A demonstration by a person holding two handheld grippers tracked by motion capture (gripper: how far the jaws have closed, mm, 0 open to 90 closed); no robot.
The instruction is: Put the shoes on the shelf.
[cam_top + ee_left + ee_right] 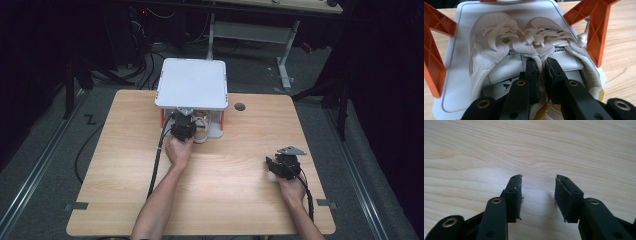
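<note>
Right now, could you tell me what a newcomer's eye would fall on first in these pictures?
Probably the pair of white sneakers lying side by side on the lower shelf of a small white rack with orange legs, at the table's far edge. The left gripper is shut on the sneakers' inner collars, pinching them together. The right gripper stands open over bare wood nearer the person.

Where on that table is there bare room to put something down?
The wooden table is bare left of the left forearm, and between the two hands in the middle. It is crowded under the white shelf: the pair of shoes fills the tray between the orange legs, with the left gripper clamped on them.
</note>
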